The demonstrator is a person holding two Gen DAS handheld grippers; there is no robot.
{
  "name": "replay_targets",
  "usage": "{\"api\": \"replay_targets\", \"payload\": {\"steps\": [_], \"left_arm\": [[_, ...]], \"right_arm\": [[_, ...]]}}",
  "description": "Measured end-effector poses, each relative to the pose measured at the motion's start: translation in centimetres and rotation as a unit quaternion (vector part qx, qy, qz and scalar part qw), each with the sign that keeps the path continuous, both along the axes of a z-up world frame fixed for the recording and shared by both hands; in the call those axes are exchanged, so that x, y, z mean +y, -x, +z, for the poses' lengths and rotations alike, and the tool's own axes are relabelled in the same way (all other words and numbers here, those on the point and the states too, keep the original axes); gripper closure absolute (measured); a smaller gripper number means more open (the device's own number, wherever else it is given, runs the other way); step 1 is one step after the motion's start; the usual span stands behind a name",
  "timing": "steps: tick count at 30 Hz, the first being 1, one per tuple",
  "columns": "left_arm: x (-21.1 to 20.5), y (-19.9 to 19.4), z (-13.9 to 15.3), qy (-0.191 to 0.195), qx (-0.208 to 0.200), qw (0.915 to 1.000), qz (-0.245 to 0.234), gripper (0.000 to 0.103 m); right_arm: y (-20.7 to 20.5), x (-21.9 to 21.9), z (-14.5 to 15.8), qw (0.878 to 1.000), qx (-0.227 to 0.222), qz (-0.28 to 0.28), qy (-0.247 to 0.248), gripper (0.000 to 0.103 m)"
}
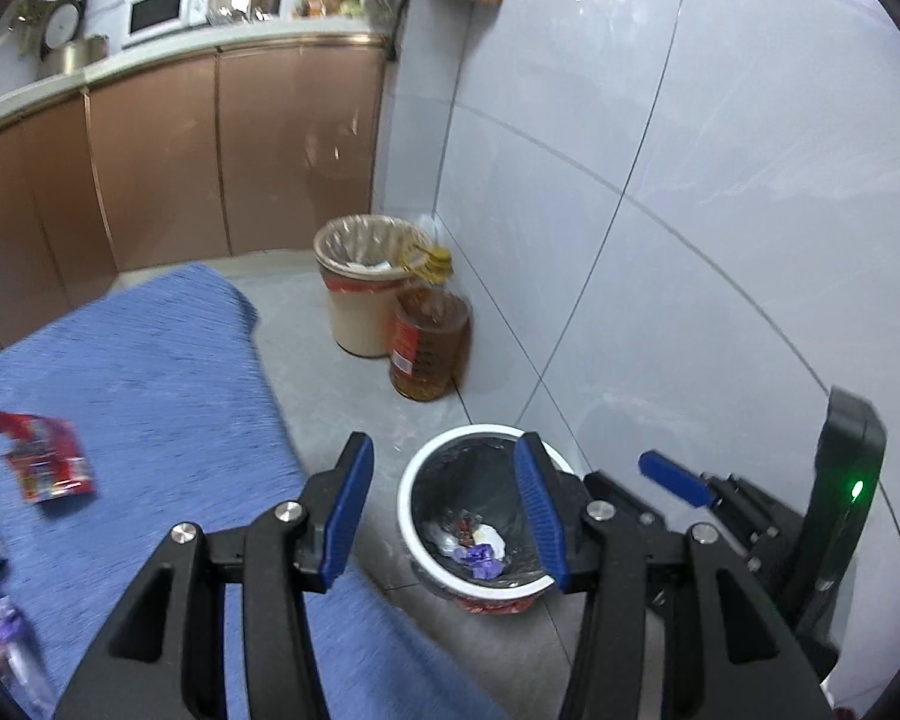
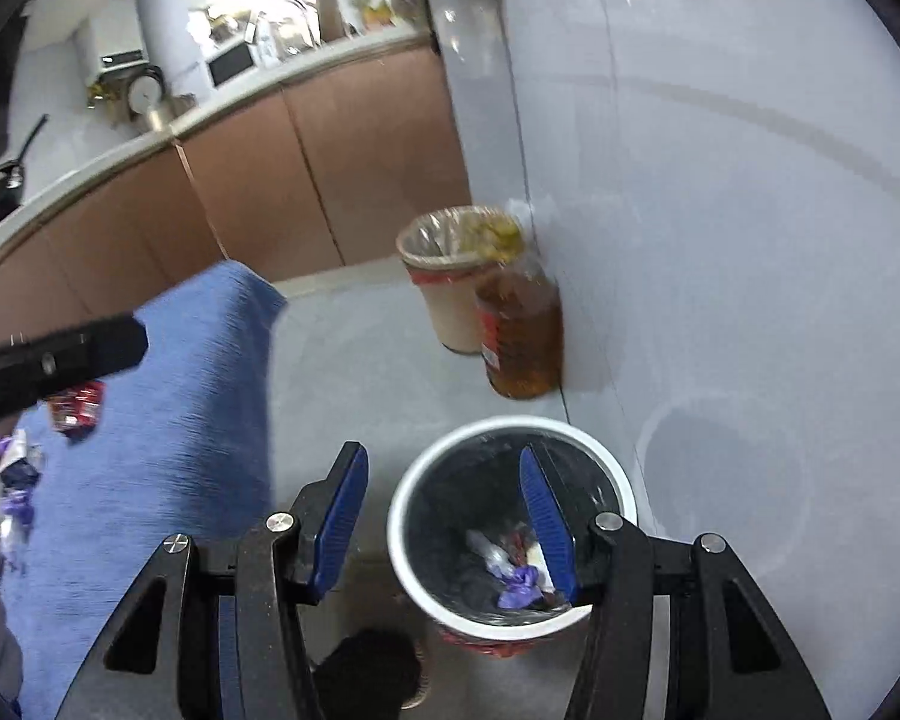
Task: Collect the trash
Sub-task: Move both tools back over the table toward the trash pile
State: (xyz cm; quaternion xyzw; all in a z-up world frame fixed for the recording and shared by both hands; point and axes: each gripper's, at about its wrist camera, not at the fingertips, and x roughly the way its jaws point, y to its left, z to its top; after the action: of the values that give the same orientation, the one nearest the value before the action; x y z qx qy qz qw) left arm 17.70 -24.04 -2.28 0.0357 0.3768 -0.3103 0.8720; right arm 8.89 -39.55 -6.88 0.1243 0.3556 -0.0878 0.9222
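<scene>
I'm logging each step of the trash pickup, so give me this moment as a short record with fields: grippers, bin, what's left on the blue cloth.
left gripper: open, nothing between its pads
right gripper: open, nothing between its pads
near bin: white rim, dark liner, on the floor below both grippers
bin contents: purple wrapper, other scraps
blue cloth: beside the bin
left on cloth: red wrapper, purple and white scraps
far bin: beside an oil bottle

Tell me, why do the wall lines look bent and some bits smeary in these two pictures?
Left wrist view: the fisheye lens bows the wall tile seams, and the blue mat and red wrapper are streaked with motion blur. Right wrist view: smearier still, with the oil bottle and lined bin ghosted and window glare washing out the counter.
</scene>
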Motion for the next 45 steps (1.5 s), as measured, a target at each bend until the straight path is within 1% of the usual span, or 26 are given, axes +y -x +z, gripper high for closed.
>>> {"api": "replay_targets", "payload": {"steps": [5,11,14,18,23,25,29,32,35,38,42,45], "left_arm": [[4.4,2.4,2.3,0.008,-0.025,0.9994,0.025,0.056],[10.2,4.9,4.0,0.006,-0.052,0.9971,0.056,0.056],[12.8,6.0,4.4,0.001,-0.063,0.9955,0.071,0.056],[16.3,7.1,5.1,0.003,-0.072,0.993,0.094,0.056],[20.8,7.9,6.0,0.012,-0.081,0.9892,0.121,0.056],[22.7,7.7,5.8,0.01,-0.08,0.9875,0.136,0.056],[26.2,6.5,4.4,0.001,-0.06,0.9841,0.167,0.056],[29.0,5.4,3.4,-0.008,-0.043,0.9819,0.184,0.056],[31.9,3.8,2.4,-0.011,-0.007,0.9811,0.193,0.056],[34.1,2.0,1.5,-0.021,0.031,0.9793,0.199,0.056],[35.6,0.0,0.4,-0.035,0.071,0.9759,0.203,0.056],[35.8,-1.2,-0.6,-0.056,0.087,0.9719,0.211,0.056]], "right_arm": [[1.4,3.1,4.1,0.999,-0.033,0.033,0.013,0.053],[2.5,7.1,7.7,0.995,-0.062,0.079,0.022,0.053],[2.8,9.1,8.9,0.992,-0.072,0.101,0.028,0.053],[3.5,11.2,10.3,0.988,-0.082,0.126,0.033,0.053],[3.6,14.0,11.2,0.983,-0.087,0.155,0.04,0.053],[3.5,15.2,11.3,0.981,-0.085,0.169,0.039,0.053],[2.7,17.1,10.9,0.978,-0.075,0.195,0.03,0.053],[1.9,18.9,10.3,0.974,-0.059,0.215,0.025,0.053],[1.0,20.6,9.5,0.97,-0.039,0.241,0.017,0.053],[-0.5,22.3,8.5,0.961,-0.016,0.274,-0.007,0.053],[-2.5,25.2,7.0,0.948,0.012,0.315,-0.03,0.053],[-4.0,27.5,5.6,0.937,0.036,0.345,-0.045,0.053]]}}
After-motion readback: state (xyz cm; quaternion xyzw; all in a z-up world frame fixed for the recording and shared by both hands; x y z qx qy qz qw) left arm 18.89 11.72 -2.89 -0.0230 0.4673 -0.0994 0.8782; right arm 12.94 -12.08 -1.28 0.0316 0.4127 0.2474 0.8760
